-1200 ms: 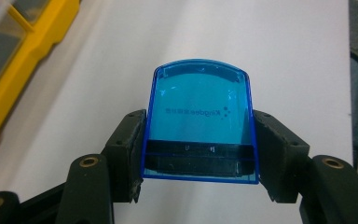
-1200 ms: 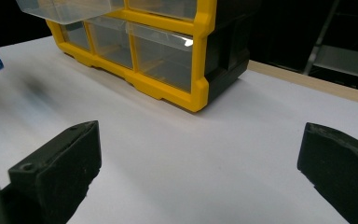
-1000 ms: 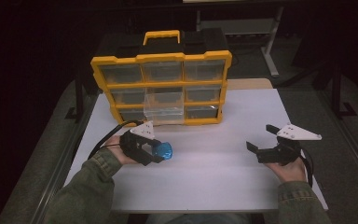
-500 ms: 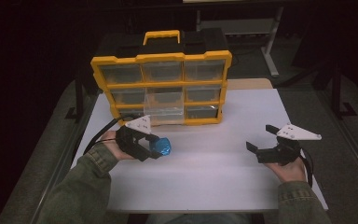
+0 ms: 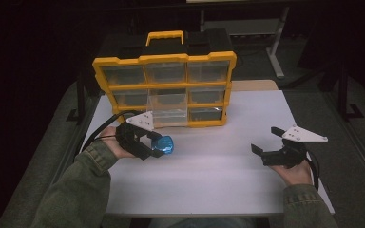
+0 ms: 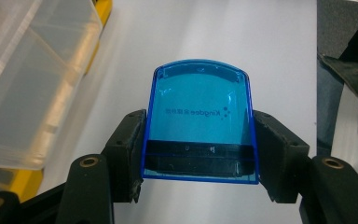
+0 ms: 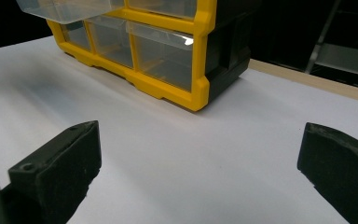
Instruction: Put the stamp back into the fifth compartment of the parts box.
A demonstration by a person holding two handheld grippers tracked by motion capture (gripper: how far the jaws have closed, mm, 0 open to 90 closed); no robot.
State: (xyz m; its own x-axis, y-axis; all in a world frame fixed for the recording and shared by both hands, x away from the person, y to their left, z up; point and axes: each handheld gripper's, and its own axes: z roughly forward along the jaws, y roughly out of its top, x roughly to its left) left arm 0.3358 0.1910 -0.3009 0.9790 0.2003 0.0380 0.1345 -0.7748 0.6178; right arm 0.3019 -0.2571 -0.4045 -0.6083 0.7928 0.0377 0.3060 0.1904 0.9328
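Now my left hand-held gripper pinches the blue case just off the tabletop, near the pulled-out clear drawer of the yellow organizer. Pickup looks done; placing it in the drawer remains. My right hand-held gripper waits spread, holding nothing.

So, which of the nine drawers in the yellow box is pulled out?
The middle drawer of the yellow box: centre column, middle row. It sticks out toward the person, while the other eight sit flush in the frame.
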